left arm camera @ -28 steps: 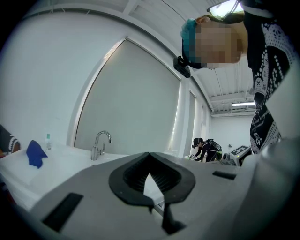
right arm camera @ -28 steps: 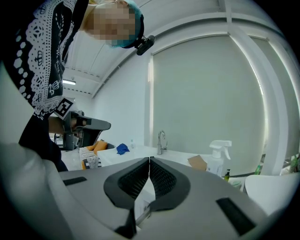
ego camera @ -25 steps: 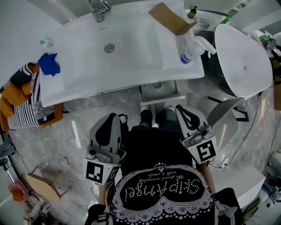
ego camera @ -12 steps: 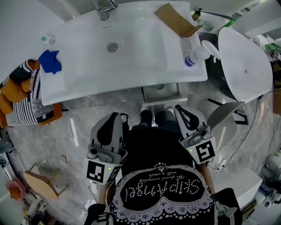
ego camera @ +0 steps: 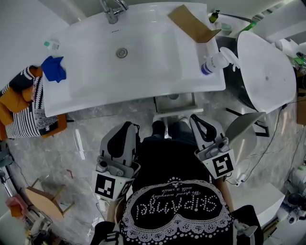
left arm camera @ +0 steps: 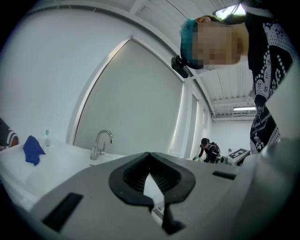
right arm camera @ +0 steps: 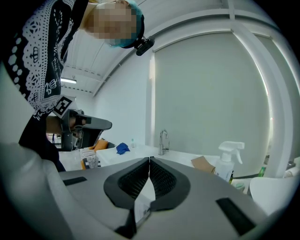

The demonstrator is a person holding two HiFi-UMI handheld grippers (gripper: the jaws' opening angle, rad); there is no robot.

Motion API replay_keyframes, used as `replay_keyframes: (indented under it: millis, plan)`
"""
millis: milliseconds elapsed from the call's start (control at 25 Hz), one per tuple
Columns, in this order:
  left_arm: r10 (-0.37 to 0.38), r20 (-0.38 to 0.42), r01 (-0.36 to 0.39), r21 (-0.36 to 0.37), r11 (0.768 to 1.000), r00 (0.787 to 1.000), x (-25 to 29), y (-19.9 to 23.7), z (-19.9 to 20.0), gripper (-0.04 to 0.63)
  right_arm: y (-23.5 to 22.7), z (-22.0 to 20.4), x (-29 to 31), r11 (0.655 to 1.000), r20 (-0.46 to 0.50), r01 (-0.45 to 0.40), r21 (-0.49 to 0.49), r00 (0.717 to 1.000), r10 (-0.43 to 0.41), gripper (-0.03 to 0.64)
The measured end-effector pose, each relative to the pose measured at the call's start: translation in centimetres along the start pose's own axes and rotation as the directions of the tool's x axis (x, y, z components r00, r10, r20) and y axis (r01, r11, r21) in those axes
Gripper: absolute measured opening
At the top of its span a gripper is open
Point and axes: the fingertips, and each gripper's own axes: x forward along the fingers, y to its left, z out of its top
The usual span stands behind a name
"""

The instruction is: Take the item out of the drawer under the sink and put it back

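Observation:
A white sink (ego camera: 143, 72) with a chrome faucet (ego camera: 112, 9) fills the top of the head view. Under its front edge a small grey drawer (ego camera: 174, 102) pokes out; I cannot make out what is in it. My left gripper (ego camera: 127, 125) is held low in front of the person's body, short of the sink, shut and holding nothing. My right gripper (ego camera: 195, 117) is level with it on the right, just below the drawer, also shut and holding nothing. The left gripper view shows the left gripper (left arm camera: 149, 155) with its jaws met. The right gripper (right arm camera: 149, 160) has its jaws met too.
On the sink top lie a blue cloth (ego camera: 52, 68), a cardboard piece (ego camera: 191, 21) and a spray bottle (ego camera: 213, 60). A white toilet (ego camera: 265, 67) stands at the right. A striped and orange bag (ego camera: 24, 112) hangs at the left, and a wooden stool (ego camera: 45, 198) stands on the marble floor.
The head view has drifted slightly, so the sink sits a little differently in frame. Both grippers stay shut and almost in place in front of the person.

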Motion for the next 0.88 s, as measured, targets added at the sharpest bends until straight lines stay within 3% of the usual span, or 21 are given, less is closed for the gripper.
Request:
replay_keyframes:
  millis: [880]
  plan:
    - [-0.004,-0.003,0.004,0.01,1.0,1.0,-0.9,-0.2,0.0,0.005,0.7,-0.1,-0.4,1.0,-0.003,-0.001,-0.011,1.0,0.001,0.018]
